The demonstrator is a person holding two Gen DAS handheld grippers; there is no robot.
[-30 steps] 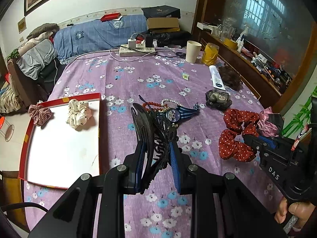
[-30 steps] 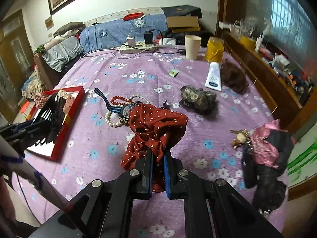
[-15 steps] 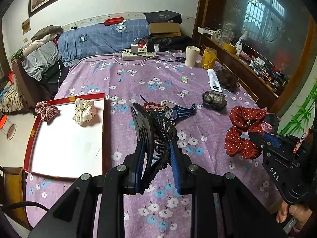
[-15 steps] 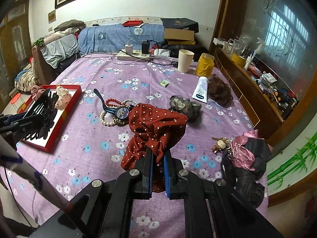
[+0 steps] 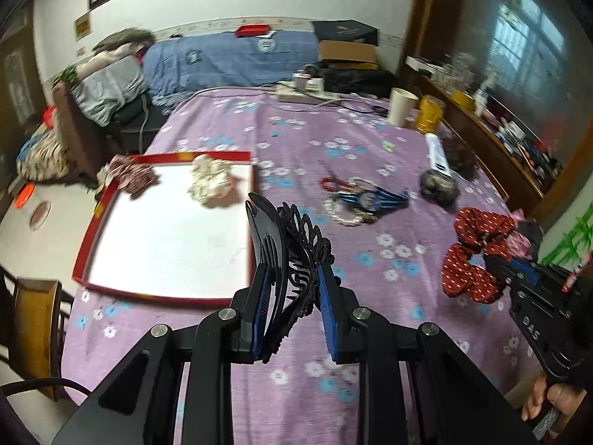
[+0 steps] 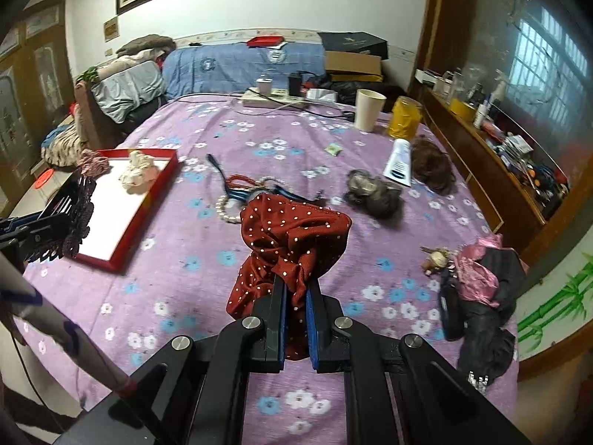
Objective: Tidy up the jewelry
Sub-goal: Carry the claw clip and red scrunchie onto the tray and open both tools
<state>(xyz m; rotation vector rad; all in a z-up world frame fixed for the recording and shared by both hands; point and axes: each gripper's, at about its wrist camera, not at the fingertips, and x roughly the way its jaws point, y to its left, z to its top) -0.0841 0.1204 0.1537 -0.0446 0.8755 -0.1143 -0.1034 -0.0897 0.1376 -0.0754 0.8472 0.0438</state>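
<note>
My left gripper is shut on a black hair claw clip and holds it above the purple floral cloth, by the right rim of the red tray. The tray holds a cream scrunchie and a checked scrunchie. My right gripper is shut on a red dotted scrunchie, held above the cloth; it also shows in the left wrist view. Beads, a pearl bracelet and a blue-strap watch lie mid-table.
A grey scrunchie, a white tube, a brown hairpiece, a paper cup and a yellow jar sit far right. A power strip lies at the back. Pink and black items lie near the right edge.
Both grippers have risen and shifted left with their loads. The left gripper now sits closer to the tray's right rim.
</note>
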